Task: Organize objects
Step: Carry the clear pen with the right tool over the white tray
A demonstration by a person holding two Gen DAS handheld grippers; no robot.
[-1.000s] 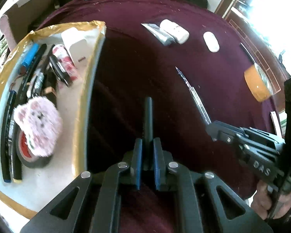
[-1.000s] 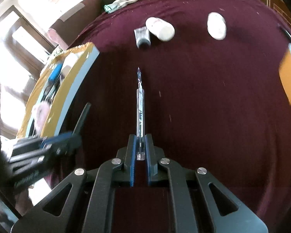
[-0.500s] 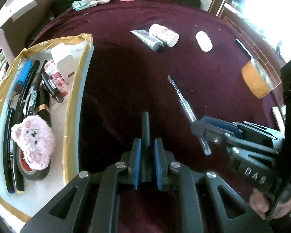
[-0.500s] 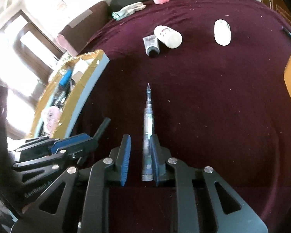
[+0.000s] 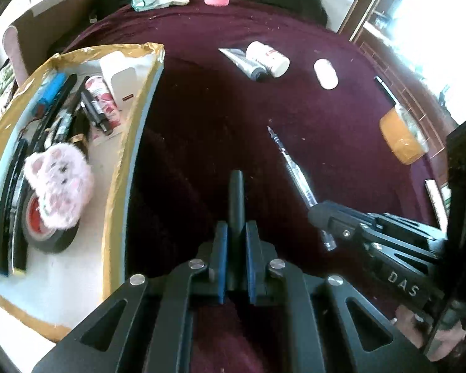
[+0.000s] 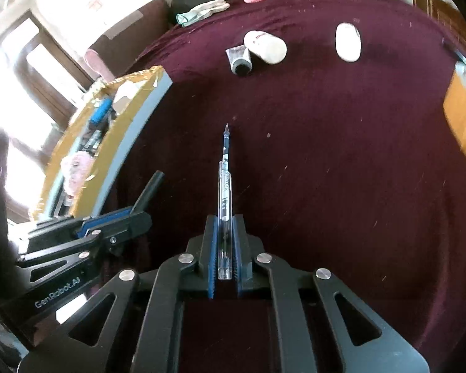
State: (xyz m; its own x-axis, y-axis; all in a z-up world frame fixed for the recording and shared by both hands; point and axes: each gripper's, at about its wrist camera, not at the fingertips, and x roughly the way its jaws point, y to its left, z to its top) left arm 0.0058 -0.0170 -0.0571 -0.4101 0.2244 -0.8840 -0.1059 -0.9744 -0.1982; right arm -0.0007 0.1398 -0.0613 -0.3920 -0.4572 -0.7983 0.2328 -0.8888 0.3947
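Pen (image 6: 225, 192), clear, thin, stiff and light, sits at centre frame clamped at its rear end in the right gripper (image 6: 225, 242); likely slippery, so grip mid-barrel. Left gripper (image 5: 235, 245) pinches a black cap (image 5: 236, 199), closing.

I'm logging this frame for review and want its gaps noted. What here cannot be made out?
- Tape roll, right wrist view: cut off by the right edge and blurred.
- White bottle label, left wrist view: print too small to read.
- Tray contents, right wrist view: mostly hidden behind its near wall, washed out by window glare.
- Clear pen, left wrist view: its rear part is covered by the right gripper.
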